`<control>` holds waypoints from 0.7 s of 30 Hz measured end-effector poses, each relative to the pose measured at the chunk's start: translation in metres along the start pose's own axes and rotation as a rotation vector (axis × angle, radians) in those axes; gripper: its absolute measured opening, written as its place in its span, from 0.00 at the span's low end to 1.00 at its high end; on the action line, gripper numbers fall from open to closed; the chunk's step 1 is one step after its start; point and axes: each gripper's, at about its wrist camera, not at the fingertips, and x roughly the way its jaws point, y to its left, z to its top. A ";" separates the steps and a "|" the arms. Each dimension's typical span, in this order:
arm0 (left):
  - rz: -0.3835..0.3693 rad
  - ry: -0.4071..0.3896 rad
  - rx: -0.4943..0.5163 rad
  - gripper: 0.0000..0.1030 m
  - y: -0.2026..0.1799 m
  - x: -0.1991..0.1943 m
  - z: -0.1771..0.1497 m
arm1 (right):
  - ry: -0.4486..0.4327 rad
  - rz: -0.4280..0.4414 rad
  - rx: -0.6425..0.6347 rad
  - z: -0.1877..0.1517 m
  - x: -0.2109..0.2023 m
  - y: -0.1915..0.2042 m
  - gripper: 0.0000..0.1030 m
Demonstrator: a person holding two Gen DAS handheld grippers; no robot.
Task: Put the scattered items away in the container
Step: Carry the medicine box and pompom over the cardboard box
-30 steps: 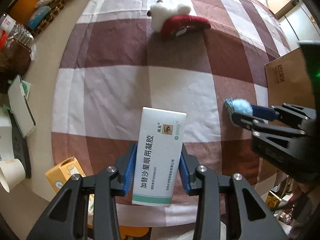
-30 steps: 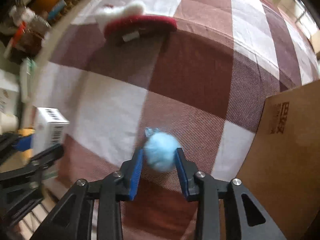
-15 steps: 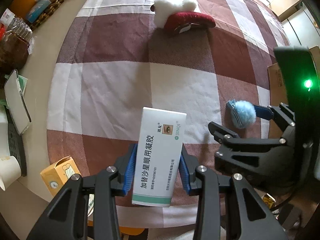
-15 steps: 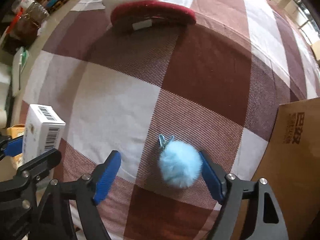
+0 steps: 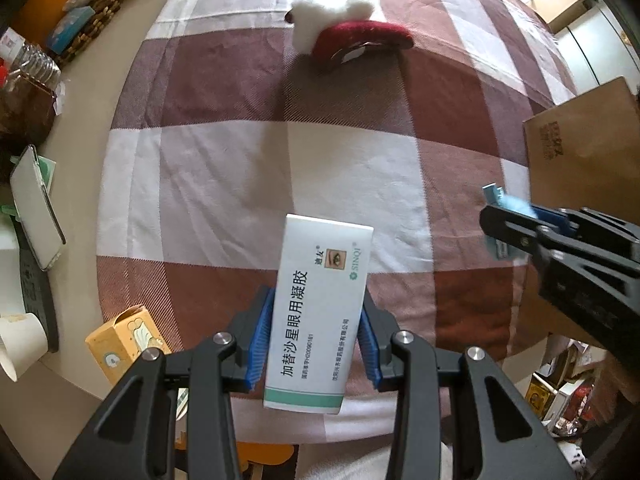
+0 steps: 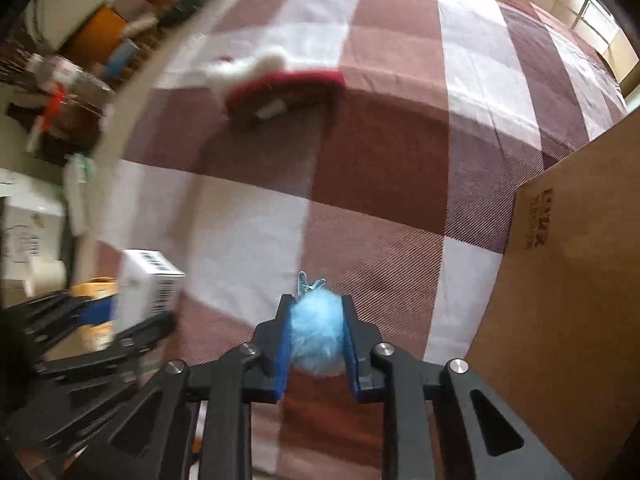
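My left gripper (image 5: 316, 298) is shut on a white medicine box (image 5: 322, 336) with green trim and holds it upright above the checked cloth. My right gripper (image 6: 316, 301) is shut on a fluffy light-blue pompom clip (image 6: 316, 334), whose metal clip pokes out past the fingertips. In the left wrist view the right gripper (image 5: 516, 220) sits at the right edge with the pompom (image 5: 516, 203) between its pads. The brown cardboard box (image 6: 560, 280) stands just to its right. A red and white plush piece (image 5: 352, 36) lies on the cloth at the far side.
A red-and-white checked cloth (image 5: 240, 168) covers the surface. Off its left edge are a yellow carton (image 5: 124, 340), a paper cup (image 5: 16, 344), a phone (image 5: 36, 208) and bottles and clutter further back. The cardboard box (image 5: 580, 152) bounds the right side.
The right gripper's jaws spread wide around the pompom half a second ago and have since shut on it, lifting slightly. The left gripper still holds the medicine box in place.
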 end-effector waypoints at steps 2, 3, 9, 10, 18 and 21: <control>-0.006 -0.006 -0.004 0.39 -0.003 -0.009 -0.001 | -0.014 0.017 -0.014 -0.002 -0.015 0.001 0.22; -0.006 -0.007 -0.005 0.39 -0.004 -0.015 -0.002 | -0.025 0.023 -0.019 -0.004 -0.024 0.006 0.22; 0.001 -0.027 0.027 0.39 -0.015 -0.052 -0.012 | -0.072 0.017 -0.066 0.000 -0.072 0.016 0.22; 0.005 -0.033 0.037 0.39 -0.016 -0.059 -0.014 | -0.080 0.014 -0.071 0.000 -0.080 0.018 0.22; 0.018 -0.067 0.110 0.39 -0.044 -0.093 -0.005 | -0.137 0.000 -0.065 -0.004 -0.127 0.005 0.22; 0.016 -0.075 0.138 0.38 -0.058 -0.099 -0.002 | -0.154 -0.007 -0.057 -0.009 -0.143 -0.005 0.22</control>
